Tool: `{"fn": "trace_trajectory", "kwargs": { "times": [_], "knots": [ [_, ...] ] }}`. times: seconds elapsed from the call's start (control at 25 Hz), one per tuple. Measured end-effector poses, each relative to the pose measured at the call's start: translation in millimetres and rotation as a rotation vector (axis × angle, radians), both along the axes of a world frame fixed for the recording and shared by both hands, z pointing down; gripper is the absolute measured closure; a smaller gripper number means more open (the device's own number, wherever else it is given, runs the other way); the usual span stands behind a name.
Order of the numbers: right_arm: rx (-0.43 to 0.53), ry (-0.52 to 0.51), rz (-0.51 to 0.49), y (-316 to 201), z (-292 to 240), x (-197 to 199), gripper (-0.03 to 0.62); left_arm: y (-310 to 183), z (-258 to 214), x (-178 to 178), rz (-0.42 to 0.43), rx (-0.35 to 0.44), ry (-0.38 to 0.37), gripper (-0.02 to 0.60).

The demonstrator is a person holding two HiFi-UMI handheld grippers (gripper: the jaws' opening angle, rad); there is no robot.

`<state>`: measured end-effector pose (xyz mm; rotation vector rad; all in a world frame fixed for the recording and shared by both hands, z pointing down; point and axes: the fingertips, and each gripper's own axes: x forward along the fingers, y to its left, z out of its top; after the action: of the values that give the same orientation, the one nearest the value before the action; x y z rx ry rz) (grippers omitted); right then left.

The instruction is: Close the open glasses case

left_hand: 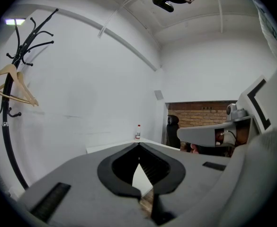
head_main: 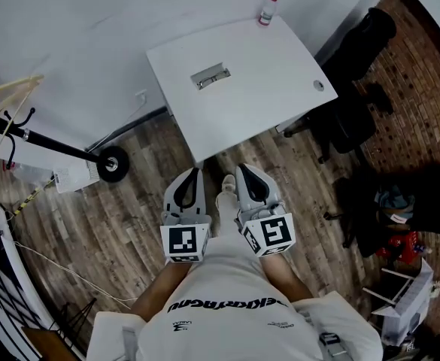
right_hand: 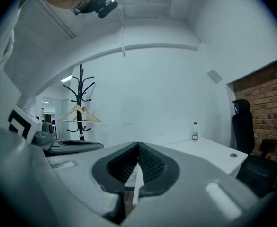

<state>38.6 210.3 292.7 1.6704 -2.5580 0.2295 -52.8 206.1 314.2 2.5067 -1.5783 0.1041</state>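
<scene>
While I stood back from the white table point(head_main: 272, 66), I held both claws low and close against my body, pointing toward it over the wooden floor point(head_main: 122, 216). My left gripper point(head_main: 196, 171) had its jaws brought together, tips meeting. Only the hollow between the dark pads stayed open, and nothing was held there. My right gripper point(head_main: 240, 168) was the same: jaws closed tip to tip and empty. The two sat side by side, near each other, each with its marker cube turned toward me.

The glasses case point(head_main: 210, 75) lay open on the tabletop, in the left half of it, ahead of both claws and well apart from them, beyond the table's near corner. It sat closer to my left claw's line than to my right's, and neither claw touched it.

A small bottle point(head_main: 267, 10) stood upright at the table's far right corner, well away from the case. A round cable hole point(head_main: 319, 86) showed near the right edge. A black office chair point(head_main: 355, 74) stood just beside the table on that side, against the brick wall point(head_main: 423, 74). Off to my left was a black coat stand point(left_hand: 8, 103) with a wooden hanger point(left_hand: 10, 82) on it.

In both gripper views the table showed nearly edge-on past the jaw tips with the bottle on it. I could not make out the case in either one.
</scene>
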Motion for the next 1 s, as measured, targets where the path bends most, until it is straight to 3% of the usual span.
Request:
{"fn": "trace_trajectory", "kwargs": {
  "times": [0.36,0.56,1.0],
  "knots": [
    [0.002,-0.022,-0.088,-131,2,30,0.592,-124,2,33,-0.085,-0.013,0.003,0.583],
    [-0.02,-0.033,-0.135,-195,8,42,0.592,-186,7,50,-0.116,-0.059,0.027,0.583],
    [-0.063,-0.034,-0.215,-288,30,60,0.592,-277,30,73,-0.175,-0.103,0.0,0.583]
  ]
}}
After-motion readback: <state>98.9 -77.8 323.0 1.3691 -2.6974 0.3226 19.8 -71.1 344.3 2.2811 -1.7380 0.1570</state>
